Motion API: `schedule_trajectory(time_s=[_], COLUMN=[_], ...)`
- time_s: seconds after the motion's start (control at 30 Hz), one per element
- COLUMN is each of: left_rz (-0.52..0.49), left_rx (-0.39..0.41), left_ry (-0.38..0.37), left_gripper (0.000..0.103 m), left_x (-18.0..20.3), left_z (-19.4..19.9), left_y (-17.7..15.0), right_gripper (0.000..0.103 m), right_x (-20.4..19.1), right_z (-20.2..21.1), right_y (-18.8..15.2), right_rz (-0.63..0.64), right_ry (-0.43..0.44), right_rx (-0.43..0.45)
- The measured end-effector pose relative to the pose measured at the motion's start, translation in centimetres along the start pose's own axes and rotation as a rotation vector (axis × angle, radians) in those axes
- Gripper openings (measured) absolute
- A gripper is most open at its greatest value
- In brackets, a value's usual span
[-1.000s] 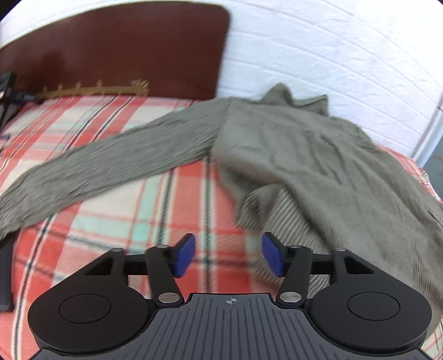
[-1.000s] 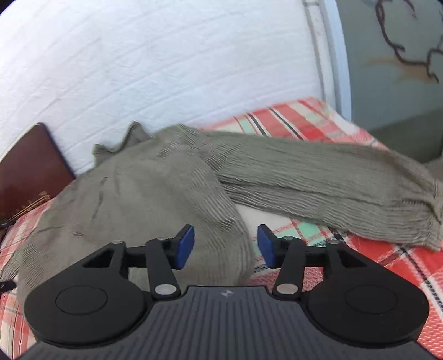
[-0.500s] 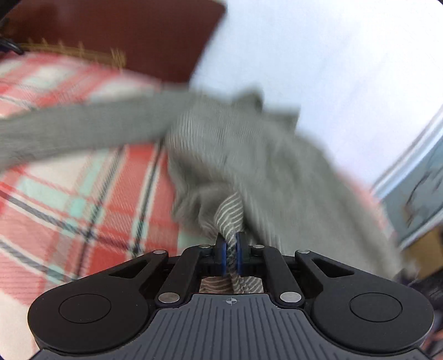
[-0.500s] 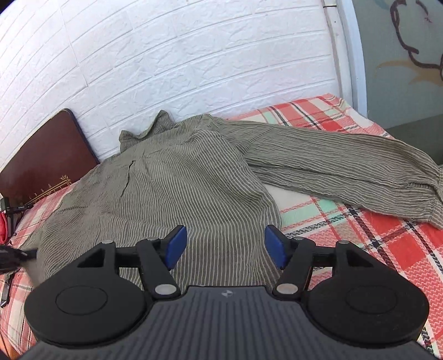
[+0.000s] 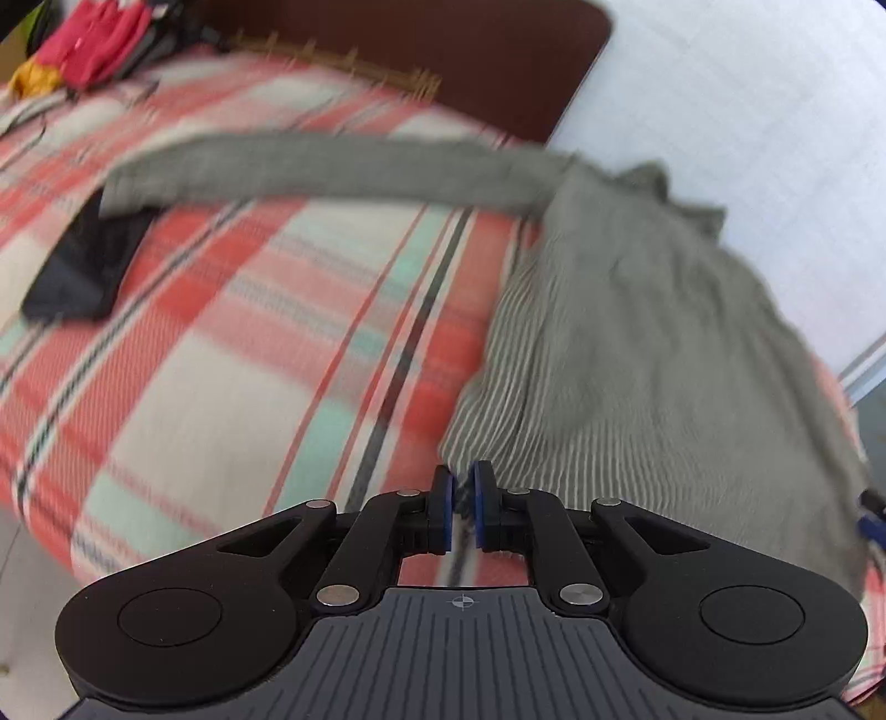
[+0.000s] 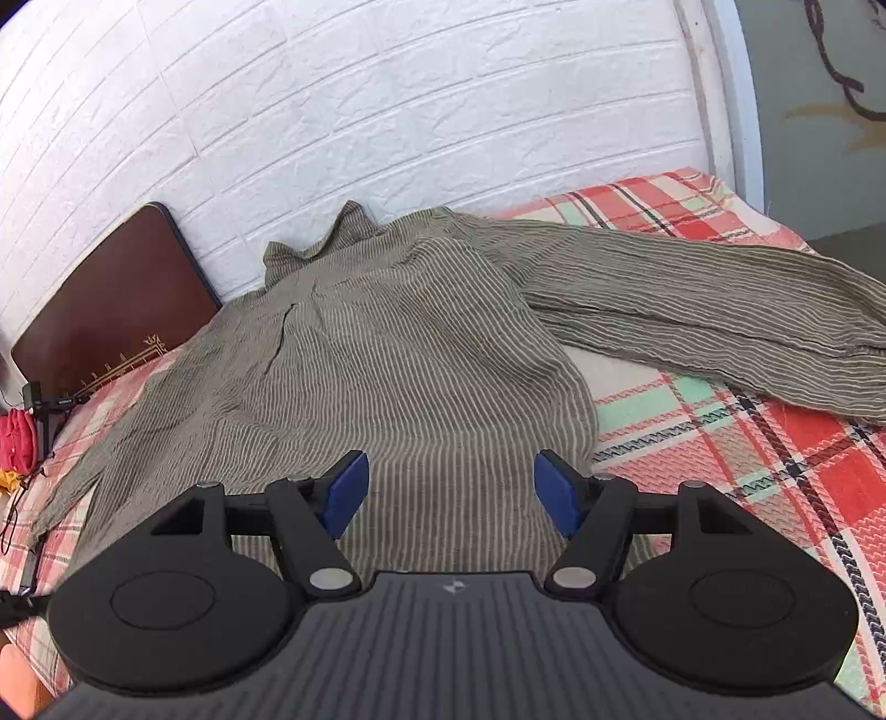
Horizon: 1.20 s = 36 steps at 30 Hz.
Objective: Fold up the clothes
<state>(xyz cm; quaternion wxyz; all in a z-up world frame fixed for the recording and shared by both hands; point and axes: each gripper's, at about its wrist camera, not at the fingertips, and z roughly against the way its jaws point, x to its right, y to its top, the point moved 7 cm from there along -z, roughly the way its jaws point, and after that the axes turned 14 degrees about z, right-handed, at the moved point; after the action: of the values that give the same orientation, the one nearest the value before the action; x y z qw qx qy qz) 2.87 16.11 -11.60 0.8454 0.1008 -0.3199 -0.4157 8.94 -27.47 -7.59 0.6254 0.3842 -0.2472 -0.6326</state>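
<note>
A grey striped long-sleeved shirt (image 5: 637, 343) lies on the plaid blanket (image 5: 221, 360), collar toward the wall. Its left sleeve (image 5: 332, 171) stretches out across the bed. My left gripper (image 5: 462, 493) pinches the shirt's lower left hem corner, which tapers tight into the pads. Its jaws are opening and stand a narrow slit apart. In the right wrist view the shirt (image 6: 415, 360) is spread flat, with its right sleeve (image 6: 720, 327) reaching right. My right gripper (image 6: 451, 487) hovers over the lower hem, its jaws opening with cloth below them but nothing gripped.
A dark brown headboard (image 5: 443, 50) stands at the bed's head, beside a white brick wall (image 6: 387, 111). A flat black object (image 5: 83, 271) lies under the left cuff. Red cloth (image 5: 94, 39) is piled at the far corner. The bed's near edge drops off at lower left.
My left gripper shut on the shirt's hem corner and drew it sideways toward the bed's edge, spreading the body flatter. The right gripper's jaws widened a little and it stayed in place.
</note>
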Motion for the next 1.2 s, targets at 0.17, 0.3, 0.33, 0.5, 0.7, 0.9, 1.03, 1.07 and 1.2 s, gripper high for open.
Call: schedule_trajectory(time_s=[0.17, 0.3, 0.33, 0.5, 0.7, 0.9, 1.03, 1.07, 1.2], left_rz=[-0.002, -0.052, -0.071, -0.132, -0.19, -0.161, -0.167, -0.185, -0.243], left_rx=[0.093, 0.203, 0.222, 0.178, 0.12, 0.095, 0.153, 0.163, 0.216], left_ry=[0.03, -0.021, -0.022, 0.013, 0.041, 0.021, 0.068, 0.082, 0.121], left_gripper=[0.06, 0.08, 0.081, 0.081, 0.081, 0.074, 0.076, 0.076, 0.08], left_x=[-0.4, 2.7, 3.4, 5.6, 7.2, 7.5, 7.6, 7.8, 8.8], left_z=[1.8, 2.6, 2.2, -3.8, -8.6, -9.8, -9.6, -9.7, -10.4], left_y=[2.0, 5.7, 6.5, 9.5, 10.7, 12.5, 15.4, 16.1, 18.8], right_gripper=[0.072, 0.072, 0.072, 0.072, 0.072, 0.071, 0.07, 0.07, 0.07], right_x=[0.7, 1.1, 1.1, 1.7, 4.0, 6.9, 7.8, 7.7, 7.4], right_z=[0.1, -0.1, -0.1, -0.4, -1.1, -4.0, -7.3, -8.5, -13.5], right_y=[0.1, 0.0, -0.1, 0.0, 1.8, 4.7, 8.1, 9.2, 13.5], right_rz=[-0.014, -0.042, -0.051, -0.066, -0.13, -0.279, -0.106, -0.066, 0.072], right_ry=[-0.011, -0.009, -0.007, -0.013, -0.018, 0.047, -0.034, -0.02, 0.012], right_rx=[0.002, -0.001, -0.003, -0.005, 0.013, 0.018, -0.006, -0.016, -0.036])
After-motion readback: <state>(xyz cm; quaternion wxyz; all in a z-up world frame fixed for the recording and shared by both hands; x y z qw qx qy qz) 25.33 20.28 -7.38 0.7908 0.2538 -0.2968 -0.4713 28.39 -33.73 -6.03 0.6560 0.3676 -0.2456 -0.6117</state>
